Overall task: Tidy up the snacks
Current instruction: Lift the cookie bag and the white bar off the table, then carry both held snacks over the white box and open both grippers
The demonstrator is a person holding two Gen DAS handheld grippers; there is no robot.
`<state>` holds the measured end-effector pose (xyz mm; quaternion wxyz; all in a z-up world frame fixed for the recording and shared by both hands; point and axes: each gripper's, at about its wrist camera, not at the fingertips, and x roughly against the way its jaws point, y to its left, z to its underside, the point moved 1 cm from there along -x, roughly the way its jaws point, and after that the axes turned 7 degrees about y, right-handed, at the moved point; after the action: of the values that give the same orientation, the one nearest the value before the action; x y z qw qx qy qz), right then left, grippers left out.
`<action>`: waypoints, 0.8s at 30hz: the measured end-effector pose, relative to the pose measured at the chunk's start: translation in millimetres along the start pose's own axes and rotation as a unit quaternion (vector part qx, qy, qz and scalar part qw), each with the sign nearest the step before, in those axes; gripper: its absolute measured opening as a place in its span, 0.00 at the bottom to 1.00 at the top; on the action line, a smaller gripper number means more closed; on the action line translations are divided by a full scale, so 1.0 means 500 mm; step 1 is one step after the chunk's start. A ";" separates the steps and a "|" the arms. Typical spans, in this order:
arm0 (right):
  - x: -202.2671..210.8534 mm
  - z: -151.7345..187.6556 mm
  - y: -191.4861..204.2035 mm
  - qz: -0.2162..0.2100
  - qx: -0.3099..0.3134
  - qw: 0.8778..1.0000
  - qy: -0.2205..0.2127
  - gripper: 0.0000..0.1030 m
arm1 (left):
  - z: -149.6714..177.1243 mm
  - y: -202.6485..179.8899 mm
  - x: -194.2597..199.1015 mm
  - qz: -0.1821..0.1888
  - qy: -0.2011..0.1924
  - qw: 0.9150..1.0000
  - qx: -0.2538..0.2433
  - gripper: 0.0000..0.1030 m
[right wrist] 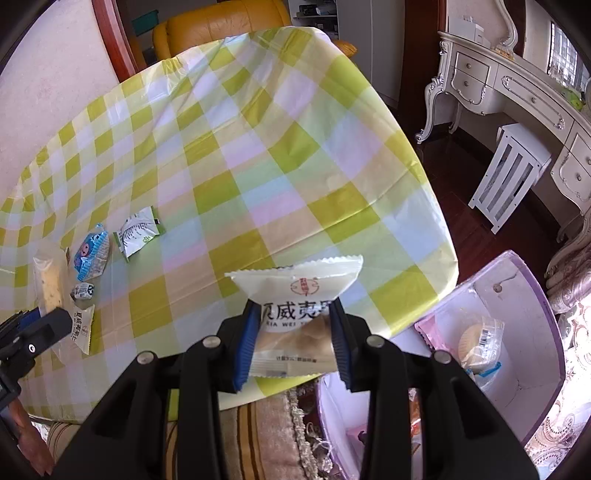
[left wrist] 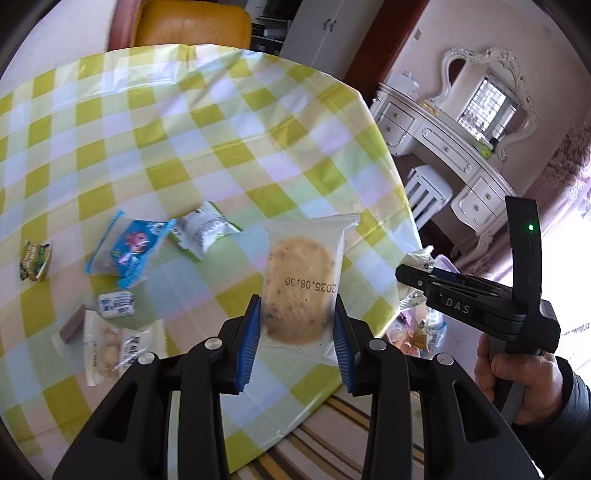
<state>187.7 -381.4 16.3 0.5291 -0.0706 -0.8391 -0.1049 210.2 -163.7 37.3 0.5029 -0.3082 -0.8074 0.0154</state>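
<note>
My left gripper (left wrist: 299, 332) is shut on a clear-wrapped round cookie (left wrist: 300, 286) with a date stamp, held above the table's near edge. My right gripper (right wrist: 293, 334) is shut on a white snack packet (right wrist: 295, 291) with red and black print, also above the near edge. In the left wrist view the right gripper (left wrist: 430, 275) is off to the right, held by a hand (left wrist: 517, 376). In the right wrist view the left gripper (right wrist: 35, 326) shows at the left edge with the cookie (right wrist: 51, 282). A purple-rimmed box (right wrist: 556, 332) at lower right, below the table, holds several snacks.
On the green-checked tablecloth (left wrist: 221, 129) lie a blue packet (left wrist: 129, 251), a white-green packet (left wrist: 203, 232), a small green sweet (left wrist: 35, 260), a small white-blue packet (left wrist: 116, 302) and a white nut packet (left wrist: 110, 347). An orange chair (left wrist: 192, 26) stands behind; a white stool (right wrist: 511, 173) to the right.
</note>
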 end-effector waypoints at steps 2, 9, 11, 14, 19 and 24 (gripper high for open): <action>0.001 0.006 -0.028 0.007 -0.011 1.000 0.005 0.36 | -0.002 -0.054 -0.028 0.011 0.016 0.999 -0.030 0.35; -0.005 0.037 -0.145 0.041 -0.059 0.997 0.026 0.36 | 0.005 -0.224 -0.119 0.047 0.073 0.988 -0.124 0.35; -0.005 0.046 -0.175 0.054 -0.069 0.996 0.028 0.36 | 0.012 -0.267 -0.143 0.049 0.088 0.984 -0.149 0.35; -0.004 0.061 -0.221 0.070 -0.088 0.993 0.032 0.36 | 0.021 -0.317 -0.175 0.058 0.109 0.977 -0.175 0.35; -0.007 0.078 -0.281 0.087 -0.114 0.989 0.040 0.36 | 0.025 -0.374 -0.215 0.055 0.128 0.969 -0.205 0.35; -0.020 0.091 -0.325 0.098 -0.134 0.985 0.049 0.36 | 0.027 -0.406 -0.250 0.054 0.147 0.963 -0.221 0.35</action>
<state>115.2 -527.4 -28.4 0.5632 -0.2180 -0.7793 -0.1673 139.5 -388.2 -1.6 0.5339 -0.4538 -0.6900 -0.1812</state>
